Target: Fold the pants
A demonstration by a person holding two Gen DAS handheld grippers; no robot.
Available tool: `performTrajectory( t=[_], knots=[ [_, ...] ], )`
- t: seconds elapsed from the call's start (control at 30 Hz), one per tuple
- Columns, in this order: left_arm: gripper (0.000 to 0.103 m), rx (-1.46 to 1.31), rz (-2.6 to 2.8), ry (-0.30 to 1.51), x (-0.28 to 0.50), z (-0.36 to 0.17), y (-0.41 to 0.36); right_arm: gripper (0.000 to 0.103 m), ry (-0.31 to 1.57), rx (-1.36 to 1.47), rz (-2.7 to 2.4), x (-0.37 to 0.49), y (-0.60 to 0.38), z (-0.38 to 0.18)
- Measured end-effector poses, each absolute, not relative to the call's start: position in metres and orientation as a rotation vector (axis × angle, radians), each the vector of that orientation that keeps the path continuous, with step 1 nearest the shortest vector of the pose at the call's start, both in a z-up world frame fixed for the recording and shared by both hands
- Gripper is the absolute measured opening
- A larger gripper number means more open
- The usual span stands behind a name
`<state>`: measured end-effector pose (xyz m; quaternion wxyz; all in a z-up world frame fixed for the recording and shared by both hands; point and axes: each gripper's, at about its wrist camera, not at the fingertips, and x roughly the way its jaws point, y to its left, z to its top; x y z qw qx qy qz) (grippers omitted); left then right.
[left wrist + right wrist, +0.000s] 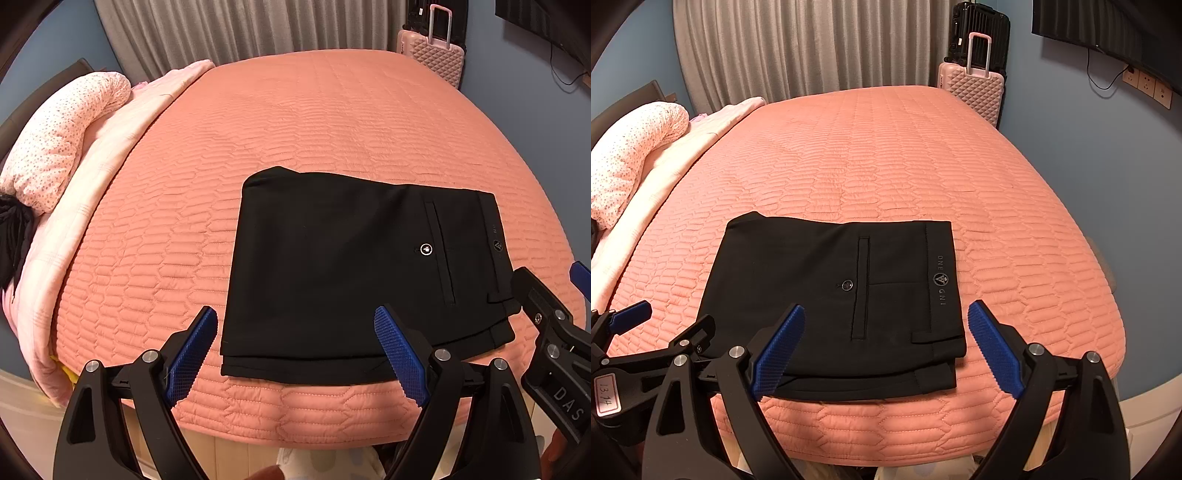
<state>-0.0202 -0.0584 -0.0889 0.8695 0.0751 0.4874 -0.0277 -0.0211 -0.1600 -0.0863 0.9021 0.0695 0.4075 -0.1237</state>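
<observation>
Black pants [332, 266] lie folded into a flat rectangle on the salmon quilted bed [295, 122], near its front edge; the back pocket with its button and the waistband face up. The same pants [820, 295] show in the right wrist view, with a logo on the waistband. My left gripper [297, 350] hovers open over the bundle's near left part, nothing between its blue pads. My right gripper [886, 347] stands open above the bundle's near right corner, also empty. Each gripper appears at the edge of the other's view: the right one [554, 332], the left one [635, 332].
A pink dotted pillow [62, 136] and a pale pink blanket [110, 155] lie along the bed's left side. A pink suitcase [971, 92] and a black suitcase [979, 33] stand at the far corner beside grey curtains [798, 48]. The bed's front edge drops just below the pants.
</observation>
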Motion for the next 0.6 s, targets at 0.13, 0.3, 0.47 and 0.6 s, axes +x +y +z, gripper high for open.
performTrajectory(
  t=[0.13, 0.3, 0.47, 0.6],
  knots=[
    [0.085, 0.157, -0.06, 1.018, -0.0201, -0.0883, -0.0583, 0.088, 0.841, 0.141, -0.259, -0.0201, -0.1608, -0.0851],
    [0.085, 0.157, -0.049, 1.008, -0.0209, -0.0871, -0.0579, 0.088, 0.838, 0.139, -0.261, -0.0199, -0.1604, -0.0837],
    [0.085, 0.167, -0.036, 1.0, -0.0213, -0.0855, -0.0598, 0.088, 0.84, 0.139, -0.259, -0.02, -0.1605, -0.0834],
    [0.085, 0.163, -0.04, 0.999, -0.0219, -0.0844, -0.0605, 0.088, 0.838, 0.138, -0.259, -0.0198, -0.1604, -0.0828]
  ],
)
